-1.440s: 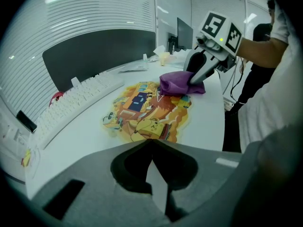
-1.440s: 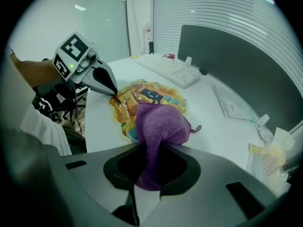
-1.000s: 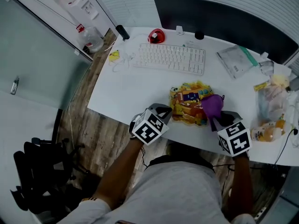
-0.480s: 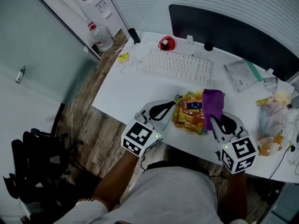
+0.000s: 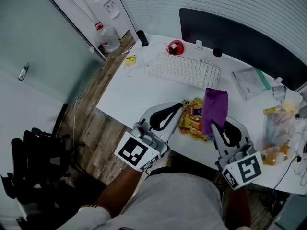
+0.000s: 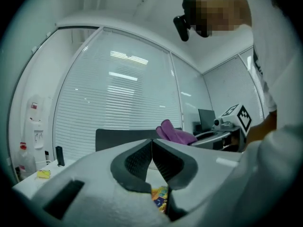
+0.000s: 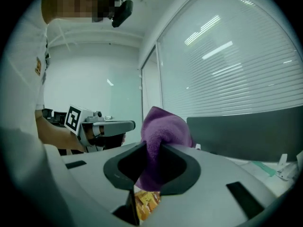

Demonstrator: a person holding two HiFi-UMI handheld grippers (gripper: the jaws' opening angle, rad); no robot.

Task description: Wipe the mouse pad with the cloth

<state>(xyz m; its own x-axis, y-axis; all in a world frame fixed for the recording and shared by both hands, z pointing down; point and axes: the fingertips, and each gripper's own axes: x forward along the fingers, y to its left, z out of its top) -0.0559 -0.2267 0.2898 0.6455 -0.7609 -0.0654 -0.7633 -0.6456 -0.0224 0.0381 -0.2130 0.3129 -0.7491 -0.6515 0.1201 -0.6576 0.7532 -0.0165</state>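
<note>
right gripper [image 5: 214, 124] clamped on cloth [image 5: 214, 104], left gripper [image 5: 181, 106] jaws together, empty. risk: mouse pad [image 5: 192, 120] looks unpinned, might slide when wiped

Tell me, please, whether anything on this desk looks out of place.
The colourful mouse pad lies askew at the desk's front edge, its outline looking rumpled. The purple cloth sits pinched in the right gripper.

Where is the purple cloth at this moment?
In the head view the purple cloth is right of centre, clamped in the jaws of the right gripper and held over the colourful mouse pad, nearer the person than the white keyboard.
</note>
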